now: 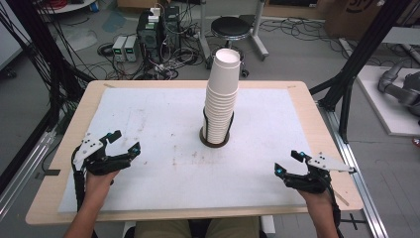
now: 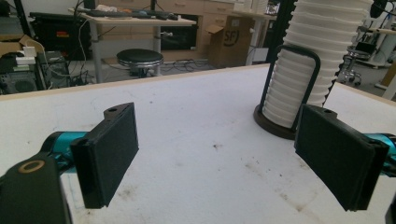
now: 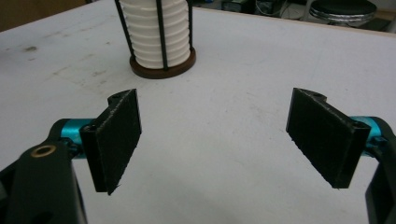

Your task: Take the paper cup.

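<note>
The left gripper [image 1: 120,143] hovers low over the near left of the bench [image 1: 59,163], jaws wide apart and empty; the right gripper [image 1: 288,162] sits likewise open and empty at the near right. The cup stack [image 1: 221,99] stands between them, farther up the bench, ahead and inward of each gripper, about equally far from both. Its long axis is upright, leaning slightly, mouths upward, in a dark wire holder [image 1: 214,138].
</note>
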Available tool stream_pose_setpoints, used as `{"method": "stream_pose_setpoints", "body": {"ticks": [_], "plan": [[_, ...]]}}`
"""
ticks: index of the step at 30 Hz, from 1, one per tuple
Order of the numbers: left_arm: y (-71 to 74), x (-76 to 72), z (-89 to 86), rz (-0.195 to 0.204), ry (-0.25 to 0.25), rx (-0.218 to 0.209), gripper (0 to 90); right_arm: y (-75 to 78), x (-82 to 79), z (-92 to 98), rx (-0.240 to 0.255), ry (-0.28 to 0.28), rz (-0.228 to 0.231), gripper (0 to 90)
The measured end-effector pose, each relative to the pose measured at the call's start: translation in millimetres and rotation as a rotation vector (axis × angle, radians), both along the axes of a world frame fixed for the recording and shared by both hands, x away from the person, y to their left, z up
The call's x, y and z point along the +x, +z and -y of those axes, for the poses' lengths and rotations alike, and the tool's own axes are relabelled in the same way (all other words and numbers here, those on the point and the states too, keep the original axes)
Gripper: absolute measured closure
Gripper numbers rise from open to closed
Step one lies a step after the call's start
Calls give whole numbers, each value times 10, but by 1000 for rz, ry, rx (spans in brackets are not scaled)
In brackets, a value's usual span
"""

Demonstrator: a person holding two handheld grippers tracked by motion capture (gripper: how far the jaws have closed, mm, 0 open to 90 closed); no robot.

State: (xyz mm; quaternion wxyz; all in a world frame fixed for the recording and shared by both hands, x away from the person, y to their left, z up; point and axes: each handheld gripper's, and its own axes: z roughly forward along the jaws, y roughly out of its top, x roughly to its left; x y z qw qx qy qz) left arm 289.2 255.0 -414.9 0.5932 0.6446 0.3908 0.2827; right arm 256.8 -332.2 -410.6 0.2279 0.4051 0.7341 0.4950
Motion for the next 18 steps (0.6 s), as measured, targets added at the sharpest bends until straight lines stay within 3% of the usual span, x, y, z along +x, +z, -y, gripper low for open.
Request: {"method": "stream_pose_setpoints", "body": {"ticks": [6, 13, 18], "plan": [[-23, 10, -26, -15, 7, -9, 136, 15, 44, -66, -8, 15, -5, 186], [-26, 1, -33, -17, -1, -7, 136, 187, 137, -160, 19, 58, 12, 186], [-27, -11, -36, -18, -7, -11, 136, 291, 166, -211, 26, 91, -2, 187]]}}
